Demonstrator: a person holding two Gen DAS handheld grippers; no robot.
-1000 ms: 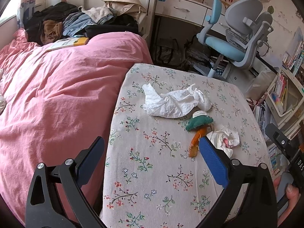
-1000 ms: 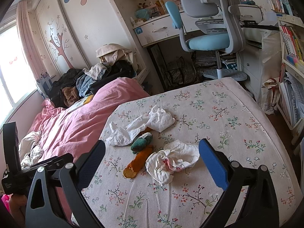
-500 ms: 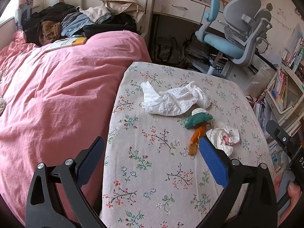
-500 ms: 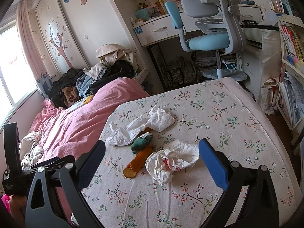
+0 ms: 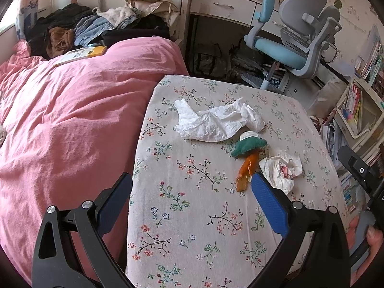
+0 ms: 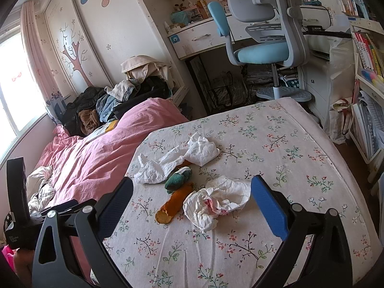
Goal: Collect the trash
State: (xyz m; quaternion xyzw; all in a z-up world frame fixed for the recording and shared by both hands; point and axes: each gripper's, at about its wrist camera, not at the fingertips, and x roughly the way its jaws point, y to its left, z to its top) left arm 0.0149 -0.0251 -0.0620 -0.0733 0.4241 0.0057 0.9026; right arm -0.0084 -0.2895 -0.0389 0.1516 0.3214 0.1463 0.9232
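Note:
On the floral bedsheet [image 5: 192,216] lie a long crumpled white tissue [image 5: 216,122], a small crumpled tissue with pink marks [image 5: 283,170] and a green and orange carrot toy [image 5: 249,158] between them. My left gripper [image 5: 192,196] is open and empty, above the sheet short of the trash. In the right wrist view the long tissue [image 6: 177,160], toy [image 6: 177,189] and small tissue [image 6: 216,204] show. My right gripper [image 6: 192,199] is open and empty, with the small tissue just beyond and between its fingers.
A pink duvet [image 5: 72,120] covers the bed's left side, with piled clothes [image 5: 91,28] and a book [image 5: 81,54] at its far end. A blue desk chair [image 6: 264,36], a desk [image 6: 204,38] and bookshelves [image 6: 367,55] stand beyond and to the right.
The left gripper's view has shifted slightly, with the trash a little higher in view. The right gripper has barely moved. Both stay open.

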